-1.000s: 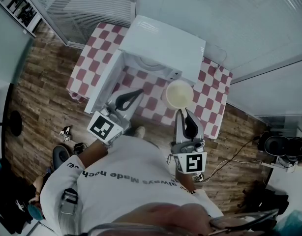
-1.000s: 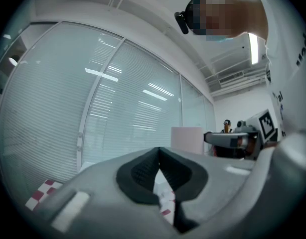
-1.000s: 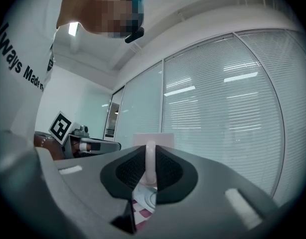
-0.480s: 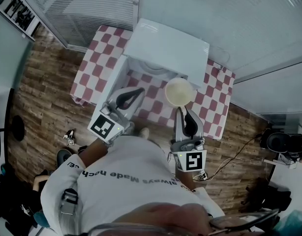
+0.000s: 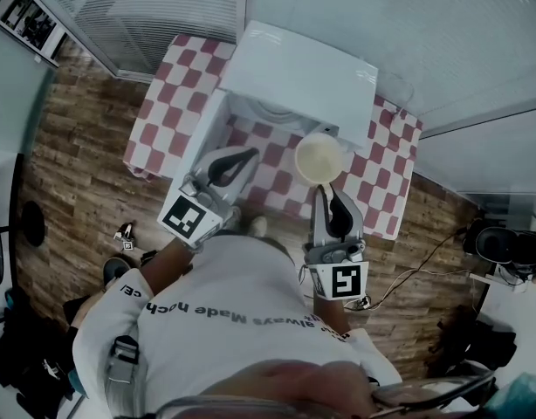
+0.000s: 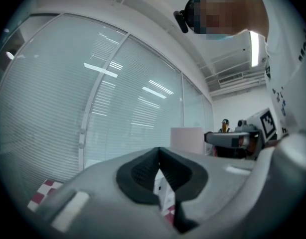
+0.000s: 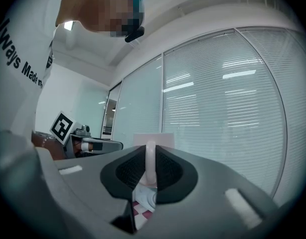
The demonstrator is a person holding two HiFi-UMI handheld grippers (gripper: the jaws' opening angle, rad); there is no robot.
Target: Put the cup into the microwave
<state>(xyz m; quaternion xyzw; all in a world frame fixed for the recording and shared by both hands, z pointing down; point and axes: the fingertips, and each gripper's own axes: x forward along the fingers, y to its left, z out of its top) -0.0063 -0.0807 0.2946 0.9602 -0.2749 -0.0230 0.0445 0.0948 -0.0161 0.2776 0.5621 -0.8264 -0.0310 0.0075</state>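
In the head view a cream cup [image 5: 319, 157] hangs above the checkered table [image 5: 163, 112], just in front of the white microwave [image 5: 298, 72], whose door [image 5: 198, 142] stands swung out to the left. My right gripper [image 5: 321, 188] is shut on the cup's handle [image 7: 150, 164], which shows as a pale strip pinched between the black pads in the right gripper view. My left gripper [image 5: 249, 154] is shut with nothing in it and hovers by the open door. The microwave's inside [image 5: 268, 114] is mostly hidden from above.
The small table stands against a glass wall with blinds [image 5: 154, 7]. Wooden floor [image 5: 67, 173] lies to the left and right of it. A cable [image 5: 416, 273] runs over the floor at the right, near dark equipment [image 5: 504, 251].
Both grippers and the cup have shifted a little forward toward the microwave. The cup stays held in the right gripper.
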